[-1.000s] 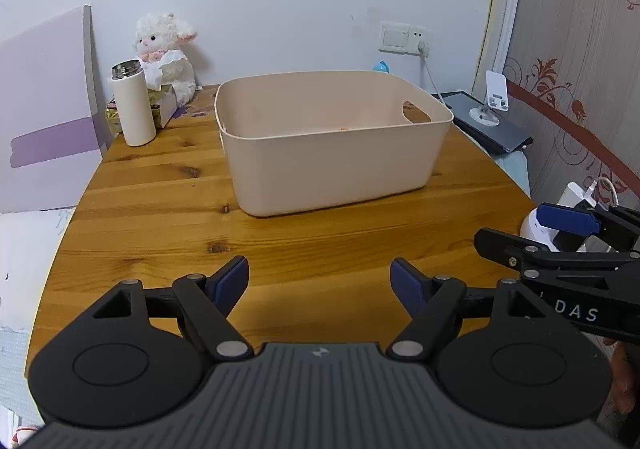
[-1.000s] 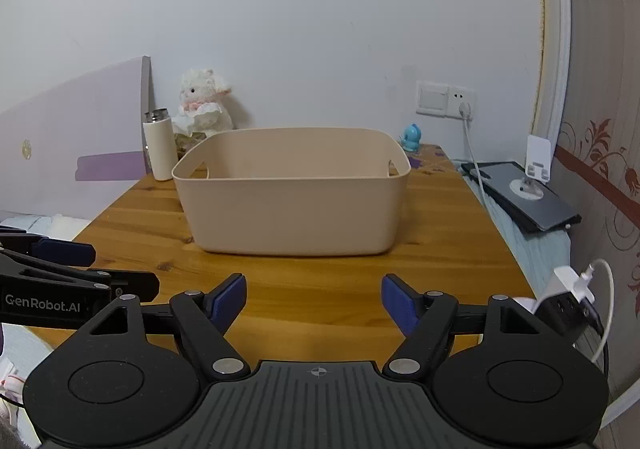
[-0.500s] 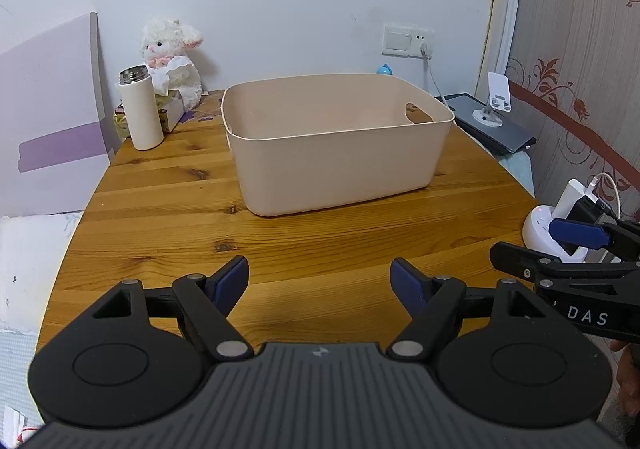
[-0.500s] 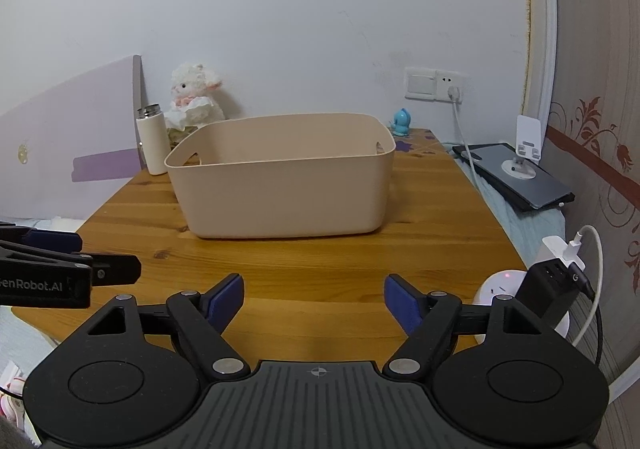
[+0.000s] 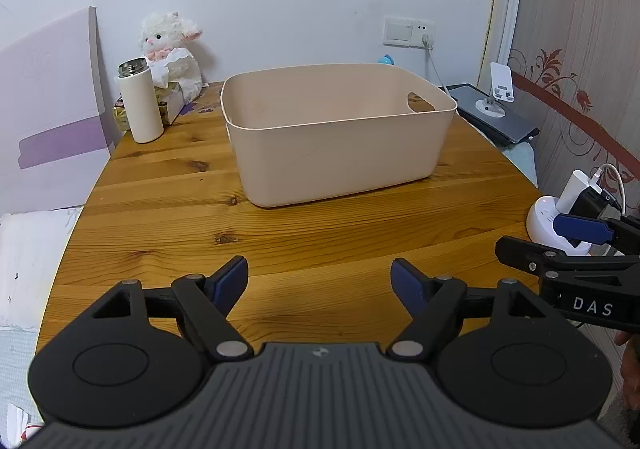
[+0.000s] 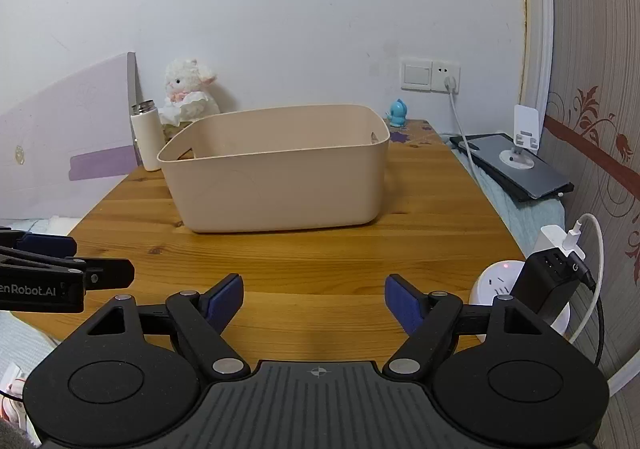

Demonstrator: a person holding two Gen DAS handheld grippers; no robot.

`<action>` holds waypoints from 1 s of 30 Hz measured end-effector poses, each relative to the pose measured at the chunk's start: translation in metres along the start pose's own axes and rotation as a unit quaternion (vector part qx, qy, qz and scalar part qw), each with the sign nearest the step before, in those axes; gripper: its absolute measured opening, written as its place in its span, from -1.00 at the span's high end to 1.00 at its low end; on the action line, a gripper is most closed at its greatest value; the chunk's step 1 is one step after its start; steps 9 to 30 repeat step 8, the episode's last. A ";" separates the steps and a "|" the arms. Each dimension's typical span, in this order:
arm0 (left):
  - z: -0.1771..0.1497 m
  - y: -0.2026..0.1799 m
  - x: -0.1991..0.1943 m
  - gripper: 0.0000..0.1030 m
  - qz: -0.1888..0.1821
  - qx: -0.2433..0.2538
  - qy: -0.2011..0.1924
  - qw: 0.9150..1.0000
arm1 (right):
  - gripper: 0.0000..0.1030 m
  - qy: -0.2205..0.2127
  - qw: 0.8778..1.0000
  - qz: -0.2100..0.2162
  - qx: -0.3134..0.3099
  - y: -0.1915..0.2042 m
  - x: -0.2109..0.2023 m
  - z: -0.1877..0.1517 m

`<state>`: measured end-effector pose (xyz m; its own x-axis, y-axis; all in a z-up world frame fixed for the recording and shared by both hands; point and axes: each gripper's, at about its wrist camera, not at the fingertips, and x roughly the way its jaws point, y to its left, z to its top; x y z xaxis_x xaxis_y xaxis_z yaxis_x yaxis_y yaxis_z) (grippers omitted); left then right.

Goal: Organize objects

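Pine boards make up the counter (image 5: 168,209), and both grippers hang over its near edge with nothing between their fingers. The left gripper (image 5: 319,281) has its blue pads spread wide; the right gripper (image 6: 314,295) is spread just as wide. Each shows in the other's view: the right one at the left gripper's right side, the left one at the right gripper's left.

Straight ahead of both, well apart from the fingertips, sits the beige bin (image 5: 340,157), upright on the counter. Beyond it to the left stand a white flask (image 5: 140,105) and a plush lamb (image 5: 172,53); a small blue toy (image 6: 398,112) stands behind the bin's right corner. Just right of the right gripper is a white charger hub (image 6: 500,285).
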<state>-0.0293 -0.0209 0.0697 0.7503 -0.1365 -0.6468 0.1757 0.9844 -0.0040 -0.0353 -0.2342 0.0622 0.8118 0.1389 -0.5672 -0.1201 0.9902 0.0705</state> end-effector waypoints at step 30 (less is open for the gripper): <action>0.001 0.000 0.004 -0.60 -0.002 -0.002 0.003 1.000 | -0.54 0.008 1.000 -0.003 0.003 -0.005 0.009 0.000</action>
